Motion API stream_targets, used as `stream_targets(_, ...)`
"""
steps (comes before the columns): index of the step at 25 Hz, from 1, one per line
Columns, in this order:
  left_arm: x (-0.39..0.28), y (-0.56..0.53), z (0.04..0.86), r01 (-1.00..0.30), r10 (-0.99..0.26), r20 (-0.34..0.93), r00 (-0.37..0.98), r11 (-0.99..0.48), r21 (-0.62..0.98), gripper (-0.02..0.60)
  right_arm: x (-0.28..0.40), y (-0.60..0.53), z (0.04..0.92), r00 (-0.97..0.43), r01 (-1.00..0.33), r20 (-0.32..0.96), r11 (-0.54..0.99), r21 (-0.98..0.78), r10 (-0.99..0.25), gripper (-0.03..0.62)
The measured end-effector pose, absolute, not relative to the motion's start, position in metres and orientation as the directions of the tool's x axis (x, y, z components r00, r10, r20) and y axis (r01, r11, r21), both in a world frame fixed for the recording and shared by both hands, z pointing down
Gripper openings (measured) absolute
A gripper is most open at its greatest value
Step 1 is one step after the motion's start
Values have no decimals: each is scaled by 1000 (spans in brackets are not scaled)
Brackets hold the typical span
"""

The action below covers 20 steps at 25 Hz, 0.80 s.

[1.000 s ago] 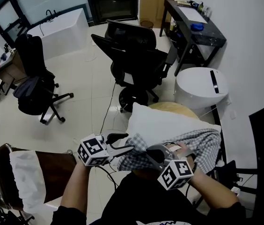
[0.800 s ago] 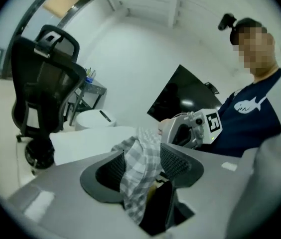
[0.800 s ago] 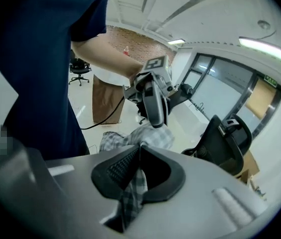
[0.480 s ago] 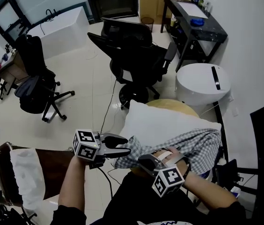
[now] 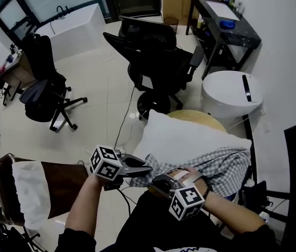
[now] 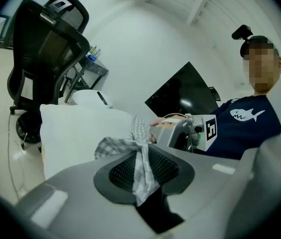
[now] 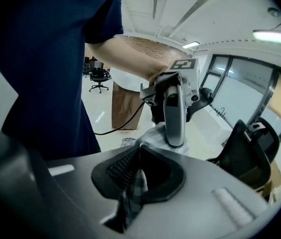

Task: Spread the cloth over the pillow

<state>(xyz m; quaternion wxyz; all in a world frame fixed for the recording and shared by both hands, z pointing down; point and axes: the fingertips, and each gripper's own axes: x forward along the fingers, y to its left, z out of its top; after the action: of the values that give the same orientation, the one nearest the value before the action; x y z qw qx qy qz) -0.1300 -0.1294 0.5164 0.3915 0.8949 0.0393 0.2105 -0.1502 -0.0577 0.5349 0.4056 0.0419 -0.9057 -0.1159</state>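
My left tool [image 5: 147, 168] has just been closing and now pinches the checked cloth [image 5: 226, 164]. My right tool [image 5: 156, 181] is clenched on it too. The cloth lies bunched over the near edge of the white pillow [image 5: 182, 138], which seems to rest on a round bench [image 5: 198, 118].

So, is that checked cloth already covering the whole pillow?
No, the checked cloth lies bunched over the near end only, and most of the white pillow is bare.

White pillow [image 5: 185, 140], grey-and-white checked cloth [image 5: 226, 164], black office chair [image 5: 158, 62]
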Motion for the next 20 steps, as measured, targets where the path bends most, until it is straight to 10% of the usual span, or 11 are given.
stream_targets(20, -174, -42, 497, 133, 329, 474, 817, -906, 401, 2, -99, -118, 528, -730, -50, 658, 947, -318, 182, 120)
